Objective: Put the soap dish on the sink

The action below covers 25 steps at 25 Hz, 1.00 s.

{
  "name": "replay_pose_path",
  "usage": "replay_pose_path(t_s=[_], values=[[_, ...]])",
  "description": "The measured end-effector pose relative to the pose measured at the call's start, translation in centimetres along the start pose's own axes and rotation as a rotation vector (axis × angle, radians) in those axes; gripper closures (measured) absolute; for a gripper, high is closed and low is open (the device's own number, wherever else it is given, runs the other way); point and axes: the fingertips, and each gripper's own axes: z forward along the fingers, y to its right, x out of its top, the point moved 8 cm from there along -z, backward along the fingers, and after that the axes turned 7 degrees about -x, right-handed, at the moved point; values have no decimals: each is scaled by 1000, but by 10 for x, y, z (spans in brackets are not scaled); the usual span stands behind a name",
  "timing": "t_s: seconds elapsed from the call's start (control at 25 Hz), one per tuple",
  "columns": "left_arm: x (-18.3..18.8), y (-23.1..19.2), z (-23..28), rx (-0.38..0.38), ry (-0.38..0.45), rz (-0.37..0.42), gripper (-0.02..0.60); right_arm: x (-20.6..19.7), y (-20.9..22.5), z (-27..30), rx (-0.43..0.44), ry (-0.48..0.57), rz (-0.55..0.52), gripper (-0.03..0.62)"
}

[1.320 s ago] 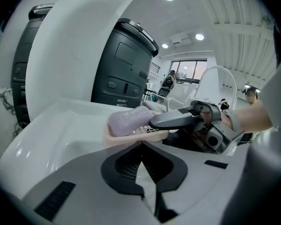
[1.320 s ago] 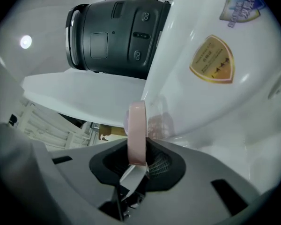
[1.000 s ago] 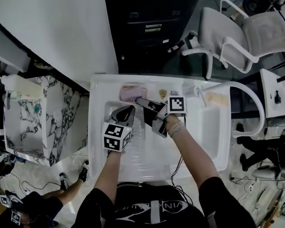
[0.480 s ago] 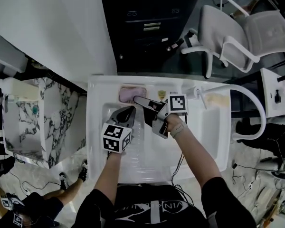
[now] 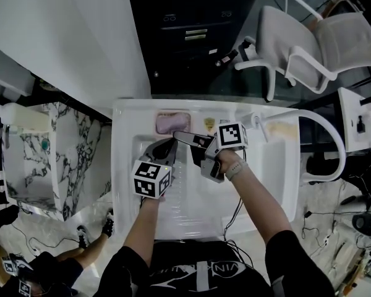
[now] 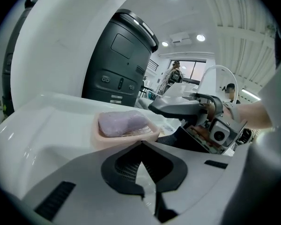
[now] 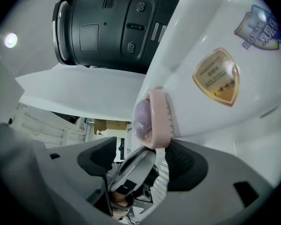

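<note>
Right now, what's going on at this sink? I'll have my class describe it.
A person works over a white sink with a gripper in each hand. The pink soap dish, with purple soap in it, sits on the sink's back ledge. The right gripper has just been opening its jaws, which stand apart at the dish's near end, not pressing it. The left gripper is shut beside it, empty.

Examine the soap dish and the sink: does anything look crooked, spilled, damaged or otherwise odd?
Nothing stands out. The pink soap dish sits flat on the back ledge of the sink, with the purple soap lying inside it. Nothing looks spilled, tipped or broken.
</note>
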Motion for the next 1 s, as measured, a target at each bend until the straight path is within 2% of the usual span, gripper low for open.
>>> replay_pose_path(t_s=[0.32,0.56,0.72,0.92,1.0], values=[[-4,-4,1,6,-7,-16,566,-14,5,-4,16,-15,8,292],[-4,-4,0,8,-3,-27,566,-26,8,-12,17,31,30,293],[-3,-4,-3,13,-6,-22,566,-31,12,-16,19,81,-50,304],[-5,-5,-11,25,-2,-29,566,-39,13,-21,-30,139,-144,490],[-5,-5,-15,28,5,-30,566,-42,10,-21,-42,156,-190,525]])
